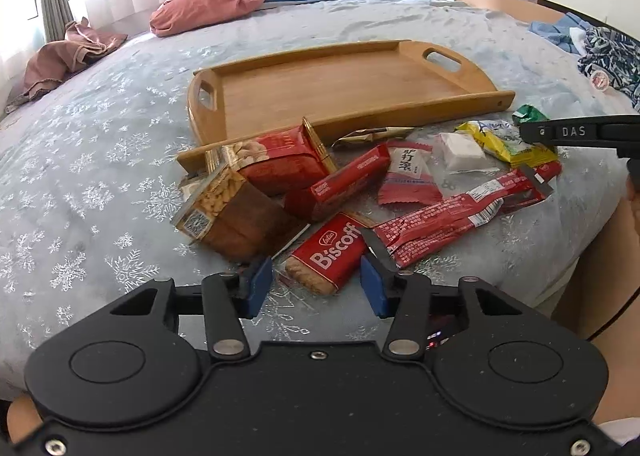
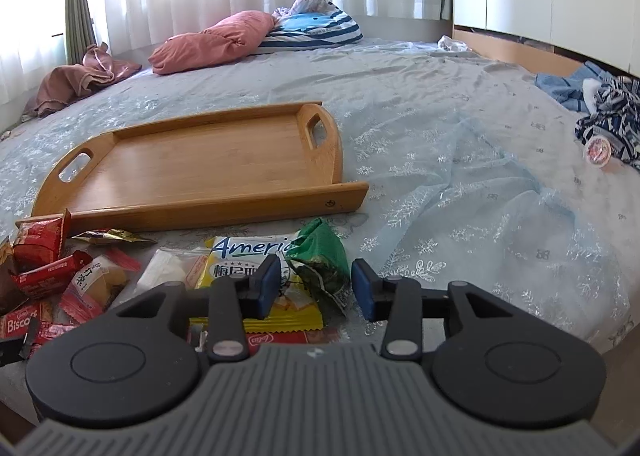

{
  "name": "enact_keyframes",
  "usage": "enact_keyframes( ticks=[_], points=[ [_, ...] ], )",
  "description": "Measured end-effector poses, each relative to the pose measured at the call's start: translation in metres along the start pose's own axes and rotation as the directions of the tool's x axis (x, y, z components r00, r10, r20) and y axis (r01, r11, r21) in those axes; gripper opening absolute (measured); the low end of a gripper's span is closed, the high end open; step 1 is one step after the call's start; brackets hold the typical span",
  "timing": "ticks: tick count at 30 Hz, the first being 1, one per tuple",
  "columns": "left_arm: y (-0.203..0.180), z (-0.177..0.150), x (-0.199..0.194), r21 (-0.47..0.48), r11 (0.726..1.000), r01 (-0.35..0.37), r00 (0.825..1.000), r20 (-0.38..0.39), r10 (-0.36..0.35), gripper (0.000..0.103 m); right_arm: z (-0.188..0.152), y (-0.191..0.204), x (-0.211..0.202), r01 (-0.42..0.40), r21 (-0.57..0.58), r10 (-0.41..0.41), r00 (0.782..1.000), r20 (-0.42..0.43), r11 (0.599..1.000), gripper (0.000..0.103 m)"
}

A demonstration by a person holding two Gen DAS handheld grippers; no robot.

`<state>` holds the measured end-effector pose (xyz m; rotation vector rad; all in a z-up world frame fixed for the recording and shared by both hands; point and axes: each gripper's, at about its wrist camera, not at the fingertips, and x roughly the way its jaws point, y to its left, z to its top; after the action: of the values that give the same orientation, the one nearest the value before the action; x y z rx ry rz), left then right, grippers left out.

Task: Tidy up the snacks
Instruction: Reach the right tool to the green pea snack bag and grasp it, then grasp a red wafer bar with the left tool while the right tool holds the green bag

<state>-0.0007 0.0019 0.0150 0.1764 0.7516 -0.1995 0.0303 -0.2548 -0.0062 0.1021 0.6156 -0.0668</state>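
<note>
Snacks lie heaped on the bed just in front of the bare wooden tray [image 2: 192,160]; none is in it yet, so I judge the sorting hasn't started. My right gripper [image 2: 314,286] has its jaws apart around the green packet [image 2: 320,256], not touching it. My left gripper [image 1: 316,286] is likewise apart, framing the Biscoff pack [image 1: 332,252]. Next I'd close the right on the green packet and carry it over the tray's near rail. I count 1 tray, 1 yellow packet [image 2: 244,256], 2 peanut boxes [image 1: 256,180] and several red wrappers.
</note>
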Motion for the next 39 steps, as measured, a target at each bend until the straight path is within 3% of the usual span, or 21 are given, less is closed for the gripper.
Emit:
enact_keyframes(
  ticks=[6, 12, 17, 20, 23, 27, 36, 37, 39],
  points=[
    [0.003, 0.003, -0.011, -0.030, 1.000, 0.002, 1.000, 0.012, -0.002, 0.042, 0.002, -0.009, 0.005, -0.009, 0.057, 0.009, 1.000, -0.010, 0.998, 0.059],
    [0.007, 0.006, -0.018, -0.048, 0.999, -0.017, 0.999, 0.029, 0.019, 0.042, 0.000, 0.000, 0.001, 0.043, -0.022, -0.043, 0.999, 0.016, 0.999, 0.060],
    [0.004, -0.002, -0.010, -0.021, 1.000, -0.008, 1.000, -0.025, 0.008, 0.041, 0.000, -0.004, 0.000, 0.043, -0.004, -0.043, 0.999, 0.014, 0.999, 0.063],
    [0.006, -0.003, -0.010, -0.045, 0.999, -0.010, 1.000, -0.012, 0.010, 0.044, 0.001, -0.006, 0.000, 0.047, -0.002, -0.047, 0.999, 0.017, 0.999, 0.065],
    [0.006, -0.002, -0.011, -0.028, 0.999, -0.027, 0.999, 0.031, 0.028, 0.054, 0.000, -0.008, 0.000, 0.049, -0.010, -0.049, 0.999, 0.019, 0.999, 0.068],
    [0.003, 0.003, -0.004, 0.017, 1.000, -0.015, 0.999, 0.036, 0.014, 0.053, 0.001, -0.010, 0.002, 0.049, -0.002, -0.049, 0.999, 0.014, 0.999, 0.069],
    [-0.009, 0.003, 0.008, 0.062, 0.998, 0.029, 0.999, 0.025, -0.031, 0.036, 0.004, -0.020, 0.013, 0.007, 0.064, -0.006, 1.000, -0.009, 0.998, 0.069],
    [-0.008, 0.004, 0.007, 0.047, 0.998, 0.033, 0.999, 0.022, -0.034, 0.036, 0.005, -0.021, 0.015, -0.005, 0.073, 0.006, 1.000, -0.012, 0.997, 0.068],
    [-0.005, 0.005, 0.004, 0.024, 0.999, 0.037, 0.999, 0.023, -0.038, 0.034, 0.004, -0.021, 0.016, -0.035, 0.086, 0.036, 0.999, -0.011, 0.996, 0.043]
  ],
)
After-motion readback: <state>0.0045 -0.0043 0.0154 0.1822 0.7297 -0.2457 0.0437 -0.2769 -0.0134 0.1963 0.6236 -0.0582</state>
